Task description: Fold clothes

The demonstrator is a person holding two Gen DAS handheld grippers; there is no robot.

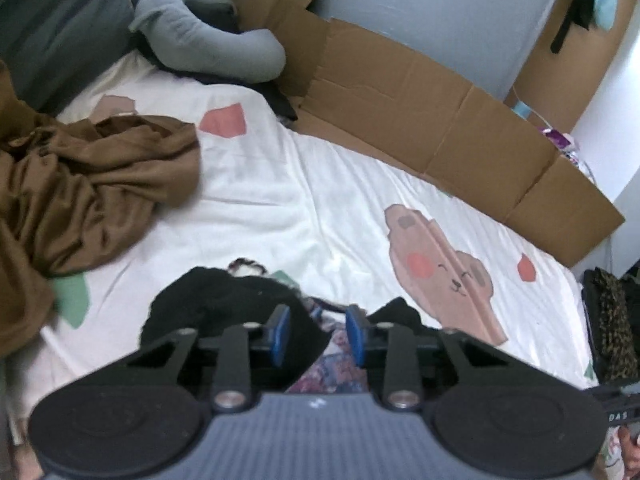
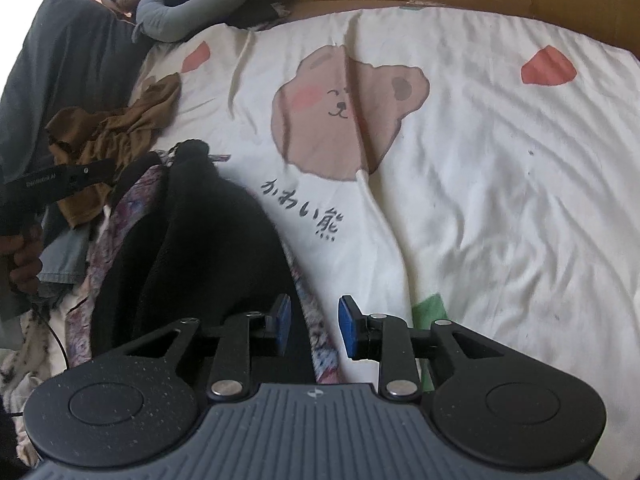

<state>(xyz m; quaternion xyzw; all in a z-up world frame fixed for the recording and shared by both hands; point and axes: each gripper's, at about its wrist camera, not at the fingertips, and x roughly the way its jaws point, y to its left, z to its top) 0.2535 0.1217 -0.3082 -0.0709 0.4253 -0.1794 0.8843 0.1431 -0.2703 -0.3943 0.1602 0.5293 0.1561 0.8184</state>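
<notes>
While both grippers — left gripper [image 1: 318, 334], right gripper [image 2: 314, 324] — hover with jaws partly open and nothing gripped over the black garment [image 2: 192, 248] bunched on the bed [image 2: 500, 160], the patterned cloth [image 2: 320, 352] underneath could be pinched too — layers overlap.

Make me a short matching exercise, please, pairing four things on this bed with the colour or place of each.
Things:
1. crumpled garment
2. fleece garment
3. curved pillow
4. cardboard

Descriptions:
A. grey, at the head of the bed
B. brown cloth, lying on the bedsheet at the left of both views
C. black, nearest the fingers of both grippers
D. flattened, standing along the bed's far edge

Pairs: 1-B, 2-C, 3-A, 4-D
</notes>
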